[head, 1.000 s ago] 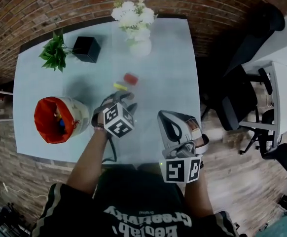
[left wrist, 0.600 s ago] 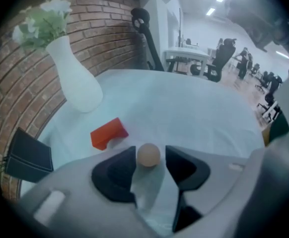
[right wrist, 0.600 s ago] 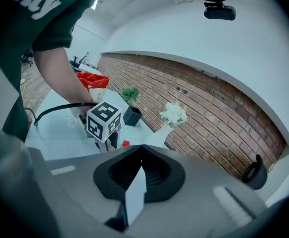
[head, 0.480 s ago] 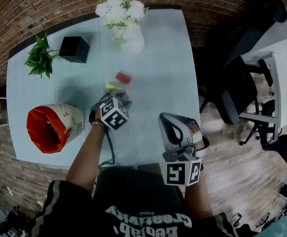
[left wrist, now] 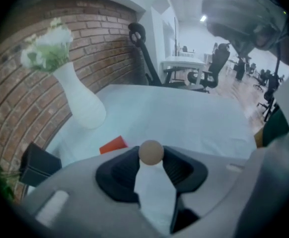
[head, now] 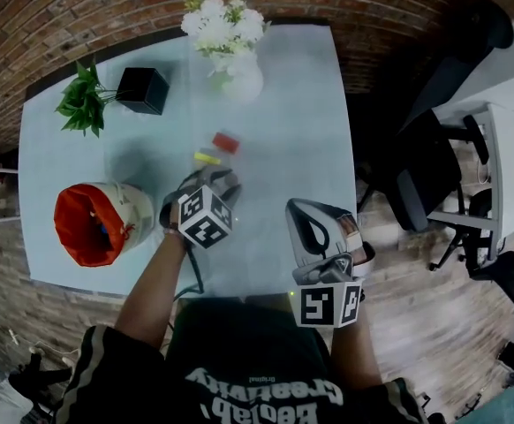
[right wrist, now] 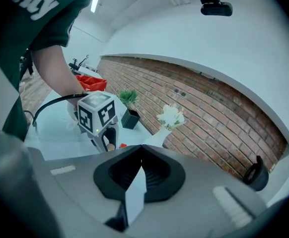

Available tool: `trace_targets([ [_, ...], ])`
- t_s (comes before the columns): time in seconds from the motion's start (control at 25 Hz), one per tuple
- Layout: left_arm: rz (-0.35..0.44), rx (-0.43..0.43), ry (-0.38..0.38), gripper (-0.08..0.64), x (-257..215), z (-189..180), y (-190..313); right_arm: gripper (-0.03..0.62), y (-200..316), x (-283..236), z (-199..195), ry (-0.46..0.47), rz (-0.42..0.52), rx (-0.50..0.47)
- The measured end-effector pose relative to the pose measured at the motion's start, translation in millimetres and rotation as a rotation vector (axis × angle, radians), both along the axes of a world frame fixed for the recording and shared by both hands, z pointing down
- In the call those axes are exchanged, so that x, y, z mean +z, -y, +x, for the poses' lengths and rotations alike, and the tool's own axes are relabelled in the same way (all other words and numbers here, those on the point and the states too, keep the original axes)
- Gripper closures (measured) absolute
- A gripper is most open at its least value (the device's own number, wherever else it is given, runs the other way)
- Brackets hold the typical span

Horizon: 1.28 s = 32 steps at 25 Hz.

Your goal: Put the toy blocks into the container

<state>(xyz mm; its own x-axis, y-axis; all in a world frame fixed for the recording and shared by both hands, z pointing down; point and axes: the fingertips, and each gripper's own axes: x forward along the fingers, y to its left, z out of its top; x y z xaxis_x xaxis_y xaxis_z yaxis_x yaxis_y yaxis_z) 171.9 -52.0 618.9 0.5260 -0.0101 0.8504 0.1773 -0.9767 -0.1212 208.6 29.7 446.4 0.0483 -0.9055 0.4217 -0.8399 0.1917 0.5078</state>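
Holding the wooden ball (left wrist: 151, 151) at its very tips, your left claw (left wrist: 151, 158) has just been closing; squeeze firm, carry slow & low to container (head: 139, 221). Right claw (right wrist: 141, 150) closed, empty.

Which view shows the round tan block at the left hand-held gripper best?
The left gripper view: the round tan block sits centred and close between the left hand-held gripper's jaws, which have just been closing on it. The right gripper view shows the block small and far off; in the head view the gripper covers it.
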Motion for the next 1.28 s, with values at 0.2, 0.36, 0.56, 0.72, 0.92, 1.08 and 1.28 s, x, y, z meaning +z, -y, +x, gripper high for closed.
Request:
trace_targets([
  [0.2,0.095,0.045,-0.125,0.417,-81.2,-5.7,-40.5,0.584,5.5,-30.2,-11.3,-0.026,0.059,-0.047],
  [0.36,0.162,0.029,-0.204,0.417,-137.0,-19.1,-63.4,0.584,6.5,-54.3,-25.3,-0.040,0.113,-0.087],
  [0.56,0.224,0.016,-0.266,0.417,-187.7,-33.5,-73.6,0.584,10.3,-85.5,-41.6,-0.077,0.171,-0.138],
  [0.72,0.279,-0.007,-0.310,0.417,-218.7,-46.3,-75.4,0.584,8.4,-106.8,-51.5,-0.098,0.214,-0.158],
  [0.92,0.301,-0.019,-0.346,0.417,-232.4,-51.7,-82.7,0.584,3.5,-109.6,-60.9,-0.115,0.220,-0.169],
  [1.08,0.309,-0.029,-0.347,0.417,-235.4,-56.1,-80.5,0.584,4.5,-112.1,-66.6,-0.116,0.223,-0.180],
  [1.28,0.321,-0.088,-0.345,0.417,-237.7,-78.5,-62.9,0.584,22.8,-111.4,-92.5,-0.117,0.227,-0.241],
])
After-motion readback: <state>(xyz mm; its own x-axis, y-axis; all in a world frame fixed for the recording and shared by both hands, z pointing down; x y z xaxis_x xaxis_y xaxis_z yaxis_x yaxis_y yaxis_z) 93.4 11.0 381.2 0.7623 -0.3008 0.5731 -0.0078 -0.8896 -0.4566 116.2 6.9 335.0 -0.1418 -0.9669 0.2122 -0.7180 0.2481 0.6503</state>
